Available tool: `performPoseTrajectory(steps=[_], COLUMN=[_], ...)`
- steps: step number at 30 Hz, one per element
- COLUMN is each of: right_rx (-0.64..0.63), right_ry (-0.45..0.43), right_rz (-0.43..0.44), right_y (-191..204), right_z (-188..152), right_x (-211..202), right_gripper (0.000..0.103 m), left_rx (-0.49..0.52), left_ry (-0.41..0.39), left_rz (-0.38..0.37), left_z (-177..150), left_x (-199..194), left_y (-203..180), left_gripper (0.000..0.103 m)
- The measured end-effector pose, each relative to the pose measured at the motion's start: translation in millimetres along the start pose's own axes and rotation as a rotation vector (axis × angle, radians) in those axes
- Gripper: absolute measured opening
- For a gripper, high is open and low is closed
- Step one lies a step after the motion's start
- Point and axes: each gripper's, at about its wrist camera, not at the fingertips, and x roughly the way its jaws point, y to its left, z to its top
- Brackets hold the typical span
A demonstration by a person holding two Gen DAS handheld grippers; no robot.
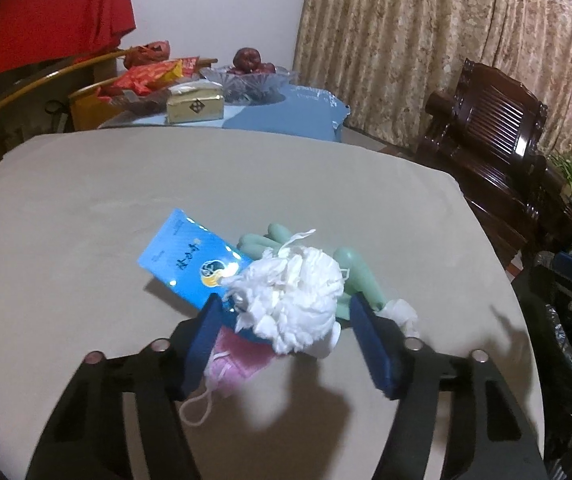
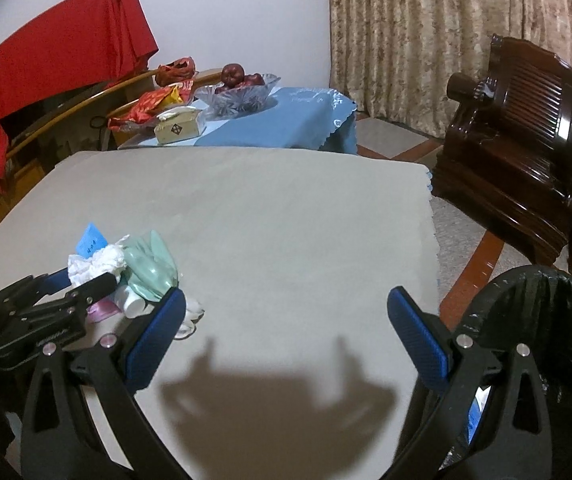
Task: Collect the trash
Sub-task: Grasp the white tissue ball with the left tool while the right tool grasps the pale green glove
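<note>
Tissue wad (image 1: 292,296), light, soft, crushable; take it across its middle. Left gripper (image 1: 286,320) spread astride it; right gripper (image 2: 286,316) spread, empty.

Beige table (image 1: 86,208): trash pile (image 1: 294,300) near edge

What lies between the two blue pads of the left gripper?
In the left wrist view, the crumpled white tissue wad sits between the open left gripper's pads, neither visibly touching it, atop the glossy blue packet and pink face mask.
</note>
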Motion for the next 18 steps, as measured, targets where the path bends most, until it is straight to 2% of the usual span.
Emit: performPoseTrajectory(steps=[2, 4, 11, 18], right_rx=[-0.001, -0.003, -0.019, -0.052], right_ry=[0.007, 0.011, 0.02, 0.028], right_rz=[0.002, 0.006, 0.03, 0.074], right_y=[0.1, 1.4, 13.7, 37.5], right_z=[-1.0, -1.2, -2.2, -1.7], right_x=[4.2, 8.4, 21.2, 38.7], right_gripper=[0.098, 0.098, 0.098, 0.098], left_rx=[0.0, 0.002, -0.006, -0.011], left_ry=[0.016, 0.018, -0.015, -0.033], left_rz=[-0.015, -0.021, -0.035, -0.007], left_z=[0.9, 2.0, 3.0, -2.2], left_x=[6.1, 8.1, -11.0, -33.6], left_y=[0.2, 0.4, 6.1, 21.2], left_gripper=[0.045, 0.038, 0.035, 0.035])
